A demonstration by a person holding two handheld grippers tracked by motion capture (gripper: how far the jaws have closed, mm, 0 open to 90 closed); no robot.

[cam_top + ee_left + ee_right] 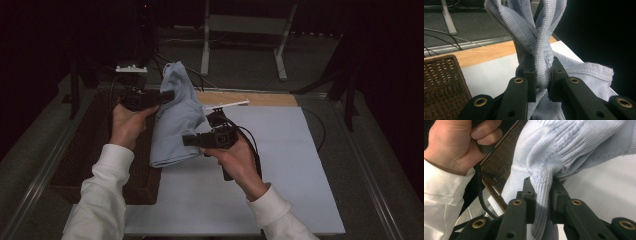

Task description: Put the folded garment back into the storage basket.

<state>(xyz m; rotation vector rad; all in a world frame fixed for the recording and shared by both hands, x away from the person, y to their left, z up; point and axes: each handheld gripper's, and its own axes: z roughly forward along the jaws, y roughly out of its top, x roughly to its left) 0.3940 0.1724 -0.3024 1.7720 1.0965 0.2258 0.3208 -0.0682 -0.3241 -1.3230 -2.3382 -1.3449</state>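
1. A pale blue ribbed knit garment [172,120] is held up above the white surface [280,170] between the left claw [167,95] and the right claw [189,140].
2. The left claw [541,77] is closed on a twisted, rope-like band of the knit; two ribbed strips are seen crossing just above its jaws and spreading apart higher up.
3. Beyond and to the right of that claw, more of the cloth is spread in soft folds, ending in a slightly frayed hem.
4. The right claw [542,195] is clamped on a thick gathered fold of the same garment [564,147], which bulges out above the jaws in rounded, finely ribbed bunches.
5. In the high view the fabric is seen hanging as a loose, rumpled column, its top raised above the left claw and its lower rolled edge drooping below and to the left of the right claw.
6. A brown woven basket [441,85] is seen to the left of the left claw, standing beside the white surface.
7. The left hand [456,145], with its white sleeve, is seen up and to the left of the right claw.
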